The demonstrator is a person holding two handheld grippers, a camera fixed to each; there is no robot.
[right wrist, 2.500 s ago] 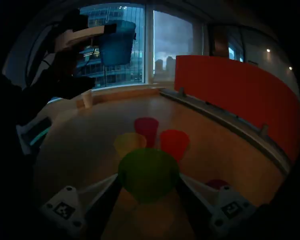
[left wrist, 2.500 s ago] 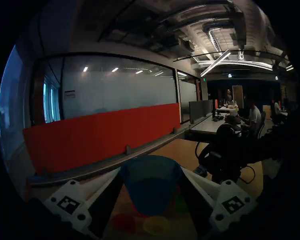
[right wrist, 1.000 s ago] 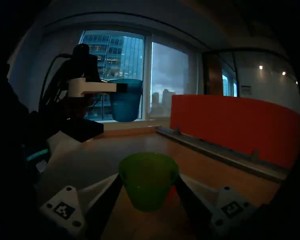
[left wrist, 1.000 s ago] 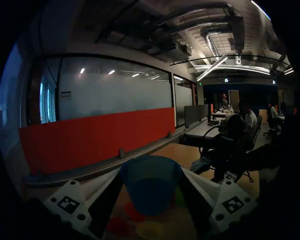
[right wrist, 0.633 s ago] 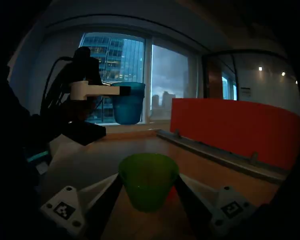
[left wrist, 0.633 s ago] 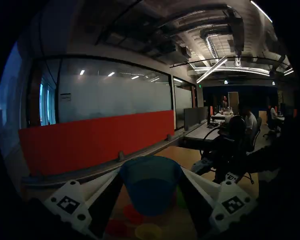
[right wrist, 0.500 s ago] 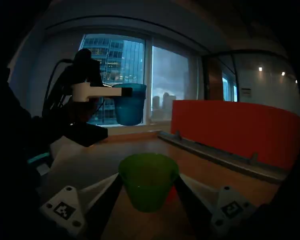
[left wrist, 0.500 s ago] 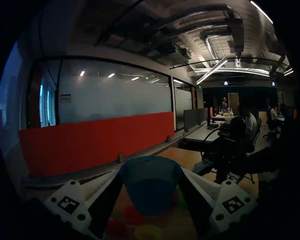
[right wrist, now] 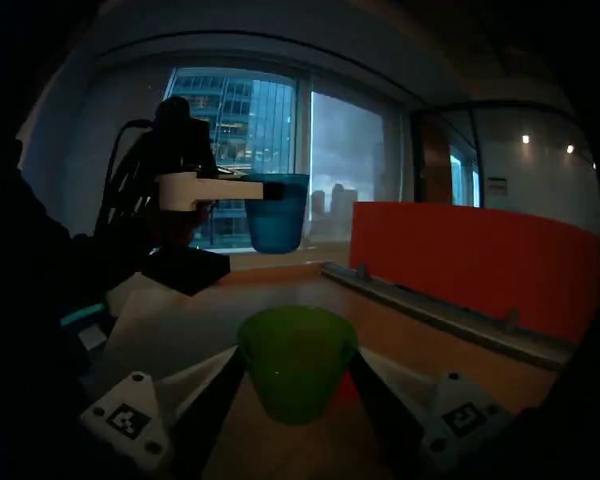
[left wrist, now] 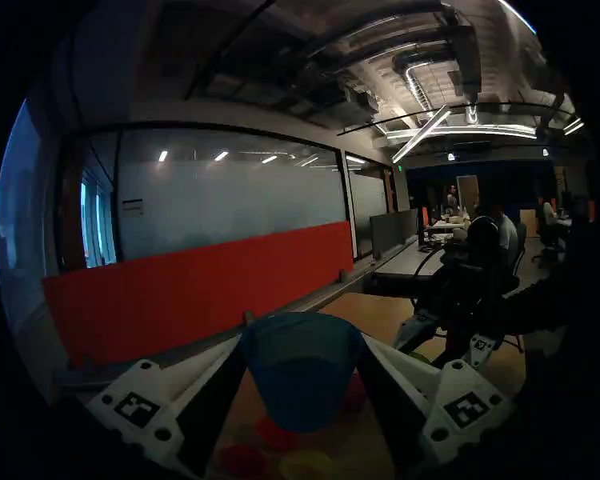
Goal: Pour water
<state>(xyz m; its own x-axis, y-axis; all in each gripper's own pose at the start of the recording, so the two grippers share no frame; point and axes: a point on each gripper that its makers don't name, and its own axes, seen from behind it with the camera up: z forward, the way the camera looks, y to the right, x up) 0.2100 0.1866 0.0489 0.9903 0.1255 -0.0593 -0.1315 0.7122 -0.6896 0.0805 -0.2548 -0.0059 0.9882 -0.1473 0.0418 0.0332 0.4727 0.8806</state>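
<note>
Two cups are held off the wooden surface (right wrist: pixel 428 352). The left gripper (left wrist: pixel 302 346) has its jaws pressed against both sides of the one blue cup (left wrist: pixel 302 384), upright at the bottom centre of the left gripper view, and the right gripper (right wrist: pixel 298 352) has its jaws clamped likewise on the one green cup (right wrist: pixel 298 372), upright at the bottom centre of the right gripper view. In the right gripper view the blue cup hangs left of centre, above the green one and apart from it. Along the bottom edge of the left gripper view three red cups (left wrist: pixel 274 432) and one yellow cup (left wrist: pixel 304 464) sit below the blue cup, partly hidden.
</note>
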